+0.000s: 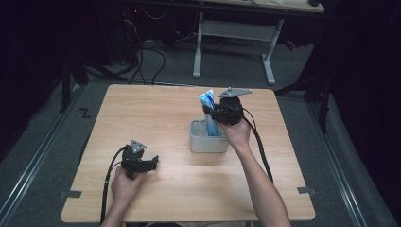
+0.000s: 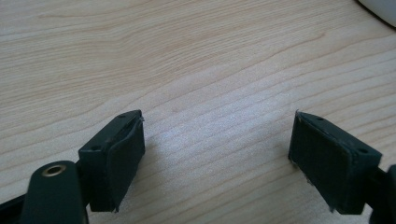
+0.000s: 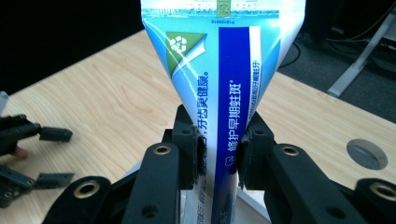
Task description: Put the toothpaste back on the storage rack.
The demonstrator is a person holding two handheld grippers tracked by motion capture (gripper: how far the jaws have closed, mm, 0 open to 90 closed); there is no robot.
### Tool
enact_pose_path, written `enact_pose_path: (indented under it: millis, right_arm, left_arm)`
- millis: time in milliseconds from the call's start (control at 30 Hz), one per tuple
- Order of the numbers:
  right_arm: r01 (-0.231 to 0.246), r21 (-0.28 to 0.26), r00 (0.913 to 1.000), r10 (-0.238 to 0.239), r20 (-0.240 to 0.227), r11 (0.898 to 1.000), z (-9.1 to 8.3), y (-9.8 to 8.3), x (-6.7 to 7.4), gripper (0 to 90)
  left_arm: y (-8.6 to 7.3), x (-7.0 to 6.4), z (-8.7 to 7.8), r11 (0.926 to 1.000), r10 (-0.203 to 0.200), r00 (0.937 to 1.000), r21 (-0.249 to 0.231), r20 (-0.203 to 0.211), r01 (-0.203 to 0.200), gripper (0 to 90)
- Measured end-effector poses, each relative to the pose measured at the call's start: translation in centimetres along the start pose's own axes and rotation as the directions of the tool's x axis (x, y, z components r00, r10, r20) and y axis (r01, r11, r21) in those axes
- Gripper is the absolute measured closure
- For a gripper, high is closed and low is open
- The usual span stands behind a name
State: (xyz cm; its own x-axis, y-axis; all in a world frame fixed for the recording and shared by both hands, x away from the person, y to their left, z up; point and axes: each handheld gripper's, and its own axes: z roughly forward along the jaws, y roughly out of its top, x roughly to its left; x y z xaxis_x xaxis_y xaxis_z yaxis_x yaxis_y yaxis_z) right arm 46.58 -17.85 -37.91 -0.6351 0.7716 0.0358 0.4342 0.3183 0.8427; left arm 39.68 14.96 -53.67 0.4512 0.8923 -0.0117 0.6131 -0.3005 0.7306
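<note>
Pale wooden desk (image 1: 156,118): my right gripper (image 3: 218,156) pinches a blue-white toothpaste tube (image 3: 224,84), seemingly inside the grey caddy (image 1: 201,142) right of centre; left gripper (image 2: 217,161) gapes empty near the front-left corner.

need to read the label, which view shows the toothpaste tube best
The right gripper view: the toothpaste tube is close up, print legible, pinched by the right gripper. The high view shows it small, standing in the grey holder.

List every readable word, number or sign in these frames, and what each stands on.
"修护早期蛀斑": white characters down the dark blue band of the toothpaste tube clamped in the right gripper.
"牙齿更健康": beside it on the lighter blue.
Recycling sign: green corner patch.
Fine print along the tube's crimped end and beside the blue band: too small.
</note>
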Motion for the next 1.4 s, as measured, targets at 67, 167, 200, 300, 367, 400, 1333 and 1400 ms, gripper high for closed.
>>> enact_pose_path:
  millis: [67, 167, 200, 300, 367, 400, 1333, 1400]
  right_arm:
    - [0.000, 0.010, 1.0000, 0.000, 0.003, 1.000, 0.2, -0.2, 0.0, 72.3]
    - [-0.008, 0.014, 1.0000, 0.008, 0.005, 1.000, 0.4, -0.5, 0.1, 72.3]
    - [-0.008, 0.011, 1.0000, 0.008, 0.002, 1.000, 0.4, -0.6, 0.1, 72.3]
    - [-0.002, 0.021, 1.0000, 0.002, 0.002, 1.000, 0.6, -0.8, 0.2, 72.2]
    - [0.008, 0.028, 0.9999, -0.009, 0.009, 1.000, 0.6, -0.9, 0.3, 72.3]
    - [0.013, 0.031, 0.9998, -0.014, 0.012, 0.999, 0.6, -0.9, 0.4, 72.2]
    - [0.042, 0.127, 0.9989, -0.044, 0.015, 0.991, 1.8, -2.9, 0.5, 71.6]
    - [0.049, 0.127, 0.9986, -0.052, 0.013, 0.991, 1.9, -2.9, 0.5, 71.5]
  left_arm:
    - [0.0, 0.0, 0.0, 1.0000, 0.000, 1.0000, 0.000, 0.000, 0.000, 18.7]
    - [0.0, 0.0, 0.0, 1.0000, 0.000, 1.0000, 0.000, 0.000, 0.000, 18.7]
    - [0.0, 0.0, 0.0, 1.0000, 0.000, 1.0000, 0.000, 0.000, 0.000, 18.7]
    - [0.0, 0.0, 0.0, 1.0000, 0.000, 1.0000, 0.000, 0.000, 0.000, 18.7]
    - [0.0, 0.0, 0.0, 1.0000, 0.000, 1.0000, 0.000, 0.000, 0.000, 18.7]
    - [0.0, 0.0, 0.0, 1.0000, 0.000, 1.0000, 0.000, 0.000, 0.000, 18.7]
    - [0.0, 0.0, 0.0, 1.0000, -0.001, 1.0000, -0.001, -0.001, 0.001, 18.7]
    - [0.0, 0.0, 0.0, 1.0000, -0.001, 1.0000, -0.001, -0.001, 0.001, 18.7]
